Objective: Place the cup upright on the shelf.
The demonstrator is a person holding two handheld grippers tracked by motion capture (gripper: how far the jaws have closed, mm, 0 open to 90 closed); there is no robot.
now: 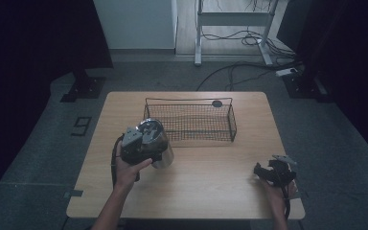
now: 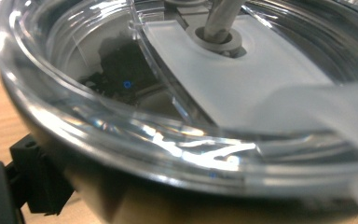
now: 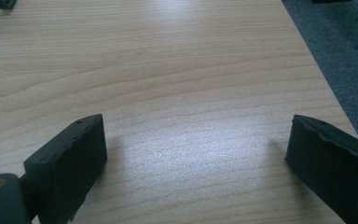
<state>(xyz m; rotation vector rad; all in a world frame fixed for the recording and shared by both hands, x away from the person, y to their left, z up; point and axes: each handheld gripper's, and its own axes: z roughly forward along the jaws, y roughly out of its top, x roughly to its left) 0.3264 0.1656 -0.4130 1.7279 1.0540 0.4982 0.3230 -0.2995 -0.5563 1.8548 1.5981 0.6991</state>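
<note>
Here the left gripper (image 1: 141,143) is pinching the steel tumbler (image 1: 157,143) near its clear-lidded top, close in front of the wire basket (image 1: 190,120); the tumbler leans, its long axis tilted with the lid (image 2: 177,93) toward the basket's near left corner. I judge the coming move to be a short lift forward and right, over the basket's front wall. The right gripper (image 3: 196,158) rests low over the table (image 3: 168,70) at its right near edge, jaws spread and holding nothing, well apart from the tumbler; the left hand is clearly the nearer one.
</note>
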